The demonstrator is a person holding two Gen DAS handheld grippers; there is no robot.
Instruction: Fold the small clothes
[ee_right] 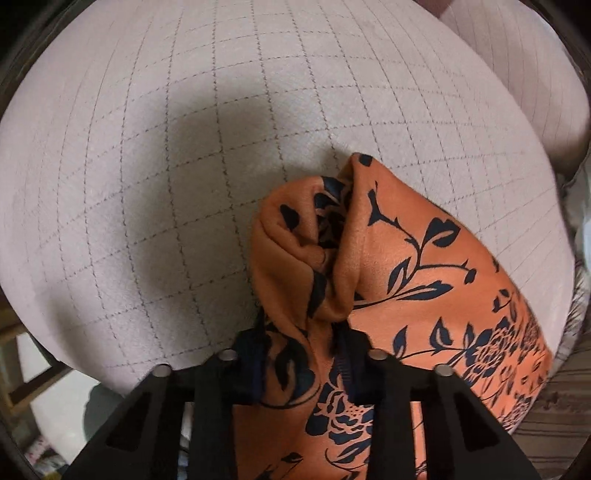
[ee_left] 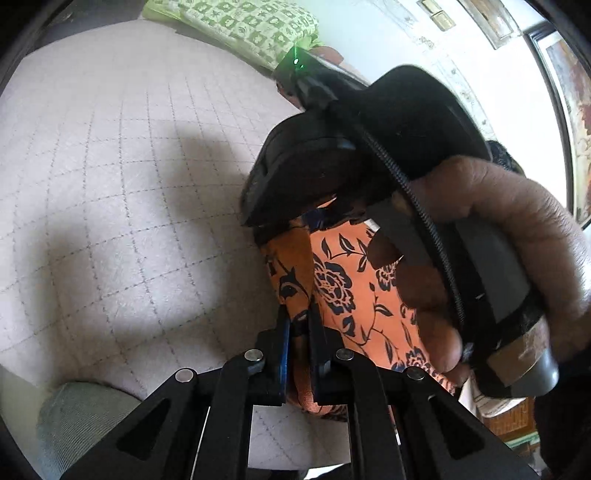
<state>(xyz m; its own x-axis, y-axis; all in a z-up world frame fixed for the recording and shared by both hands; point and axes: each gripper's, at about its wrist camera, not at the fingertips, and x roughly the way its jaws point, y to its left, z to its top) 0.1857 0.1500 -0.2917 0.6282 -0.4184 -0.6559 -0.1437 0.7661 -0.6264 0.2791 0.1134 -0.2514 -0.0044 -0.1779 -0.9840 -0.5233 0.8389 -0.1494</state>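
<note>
Cloth (ee_right: 424,258) bunched over checked bed (ee_right: 147,147). Left tool (ee_left: 299,325) pinched tight on 1 edge; right tool (ee_right: 299,354) clamped on a fold. Best: lift both level, pull taut, then lay flat.

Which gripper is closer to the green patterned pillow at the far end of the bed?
Right. Seen from the left wrist, the right gripper sits between the left gripper and the green pillow. Both are shut on the orange floral cloth; the pillow lies well beyond them.
</note>
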